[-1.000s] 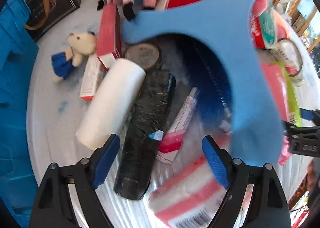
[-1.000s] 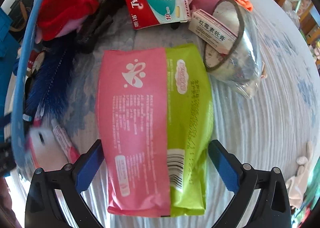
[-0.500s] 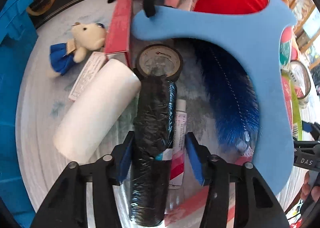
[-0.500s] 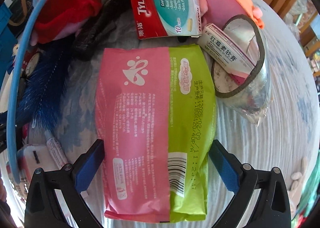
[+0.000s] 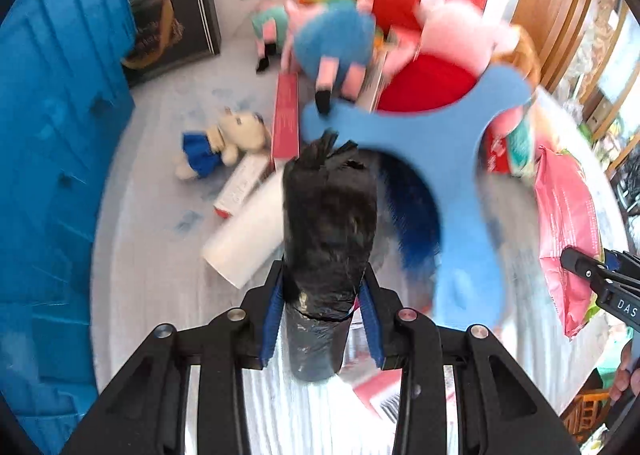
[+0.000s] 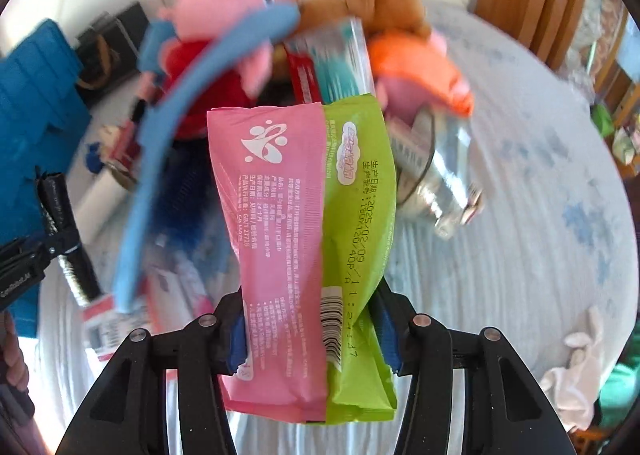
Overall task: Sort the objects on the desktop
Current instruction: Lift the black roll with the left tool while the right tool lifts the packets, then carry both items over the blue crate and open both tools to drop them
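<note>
The black bag roll (image 5: 329,223) is clamped in the left claw (image 5: 322,313), at the centre of the left wrist view, taken near its lower end so that most of its length stands out ahead of the fingers. It is judged light and fairly firm as a roll, though its film wrapping looks slick and its frayed top is loose, so a hold across the solid middle would be surer than one at either end. The pink and green pouch (image 6: 304,239) is gripped in the right claw (image 6: 312,329), at the centre of the right wrist view, pinched across its lower part and lifted off the desk (image 6: 520,215). It is judged soft, light and crinkly; its free upper part may flop, and a hard squeeze could crease it. A blue crate (image 5: 52,143) fills the left edge of the left wrist view; its inside is not shown, so its contents cannot be told. At the right of the pouch a clear container (image 6: 444,179) lies on its side, with what seems a small carton at its mouth, blurred.
</note>
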